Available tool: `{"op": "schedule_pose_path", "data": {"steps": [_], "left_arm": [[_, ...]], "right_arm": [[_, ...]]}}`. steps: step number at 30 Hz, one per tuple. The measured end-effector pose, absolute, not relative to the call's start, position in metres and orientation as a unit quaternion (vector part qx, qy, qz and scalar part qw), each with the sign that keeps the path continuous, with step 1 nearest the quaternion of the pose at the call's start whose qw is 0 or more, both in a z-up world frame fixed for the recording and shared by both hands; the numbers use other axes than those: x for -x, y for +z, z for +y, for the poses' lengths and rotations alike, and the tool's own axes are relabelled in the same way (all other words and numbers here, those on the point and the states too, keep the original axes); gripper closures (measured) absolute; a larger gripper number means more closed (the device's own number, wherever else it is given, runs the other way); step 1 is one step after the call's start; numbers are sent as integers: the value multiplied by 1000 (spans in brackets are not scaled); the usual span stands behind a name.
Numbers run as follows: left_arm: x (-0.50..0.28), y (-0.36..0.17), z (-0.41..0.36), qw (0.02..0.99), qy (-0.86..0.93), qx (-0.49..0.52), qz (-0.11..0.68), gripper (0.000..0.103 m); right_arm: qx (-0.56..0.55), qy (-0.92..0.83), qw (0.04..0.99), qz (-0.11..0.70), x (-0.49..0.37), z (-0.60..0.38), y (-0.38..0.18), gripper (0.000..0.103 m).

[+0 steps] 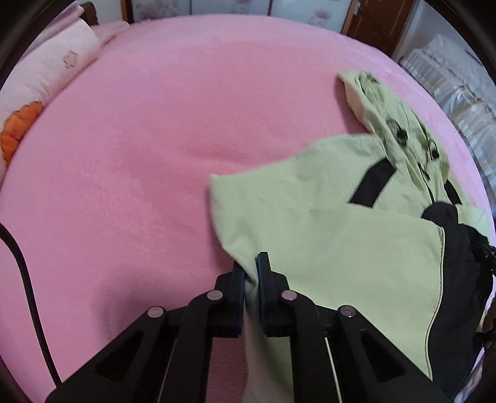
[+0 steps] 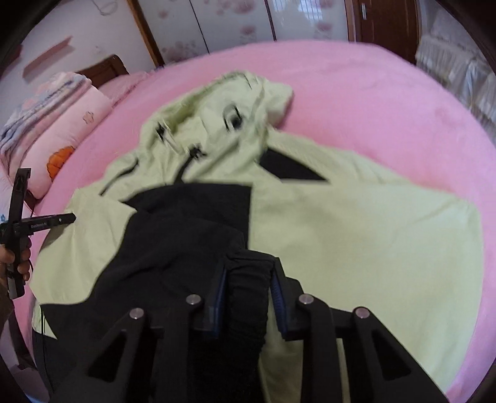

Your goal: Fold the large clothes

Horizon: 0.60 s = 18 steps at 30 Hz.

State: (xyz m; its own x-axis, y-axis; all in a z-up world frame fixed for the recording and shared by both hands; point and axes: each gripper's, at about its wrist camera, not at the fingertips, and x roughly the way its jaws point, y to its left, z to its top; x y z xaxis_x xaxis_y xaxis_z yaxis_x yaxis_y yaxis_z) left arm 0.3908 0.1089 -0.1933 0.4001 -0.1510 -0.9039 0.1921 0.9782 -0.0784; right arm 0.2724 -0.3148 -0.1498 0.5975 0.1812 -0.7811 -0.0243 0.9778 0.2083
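Observation:
A large pale-green hooded jacket point(image 2: 356, 235) with black panels lies spread on a pink bed point(image 2: 387, 93), hood toward the far side. In the left wrist view the jacket point(image 1: 325, 223) fills the right half of the frame. My left gripper point(image 1: 251, 266) is shut on a pale-green edge of the jacket, near its left side. My right gripper point(image 2: 249, 266) is shut on a bunched black part of the jacket point(image 2: 186, 248) at its near edge. The left gripper's body point(image 2: 18, 223) shows at the far left of the right wrist view, held by a hand.
A pink pillow with an orange print point(image 1: 40, 93) and folded bedding point(image 2: 40, 102) lie at the bed's left. A black cable point(image 1: 28, 279) runs along the left. Patterned wardrobe doors point(image 2: 235, 28) and a wooden door stand beyond the bed. White stacked bedding point(image 1: 458, 86) sits at the right.

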Motion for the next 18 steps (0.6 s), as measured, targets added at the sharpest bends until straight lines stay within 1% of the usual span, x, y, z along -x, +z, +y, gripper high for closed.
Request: {"op": "schedule_pose_path", "data": {"steps": [5, 8, 9, 10, 11, 13, 14, 16, 18], "left_arm": [[-395, -169, 124, 874, -60, -24, 482, 102], [-408, -177, 125, 872, -33, -24, 487, 102], [-410, -182, 123, 869, -30, -30, 493, 102], [-410, -186, 121, 866, -32, -36, 498, 102], [-407, -187, 122, 863, -37, -40, 502, 102], [-401, -186, 120, 861, -48, -42, 504, 101], [-397, -185, 119, 859, -55, -42, 508, 99], [-387, -180, 117, 851, -65, -46, 519, 96], [-372, -175, 112, 843, -80, -41, 530, 93]], "right_arm": [[-59, 25, 926, 372, -289, -292, -132, 79], [-31, -30, 923, 381, -310, -291, -149, 78], [-28, -40, 912, 408, -320, -293, -161, 77], [-37, -43, 899, 434, -326, -296, -168, 72], [-47, -46, 890, 451, -330, -300, -171, 71], [-77, -45, 886, 455, -325, -310, -167, 68], [-92, -44, 887, 451, -319, -316, -162, 66], [-106, -44, 887, 447, -305, -322, -153, 58], [-125, -34, 887, 444, -285, -329, -143, 54]]}}
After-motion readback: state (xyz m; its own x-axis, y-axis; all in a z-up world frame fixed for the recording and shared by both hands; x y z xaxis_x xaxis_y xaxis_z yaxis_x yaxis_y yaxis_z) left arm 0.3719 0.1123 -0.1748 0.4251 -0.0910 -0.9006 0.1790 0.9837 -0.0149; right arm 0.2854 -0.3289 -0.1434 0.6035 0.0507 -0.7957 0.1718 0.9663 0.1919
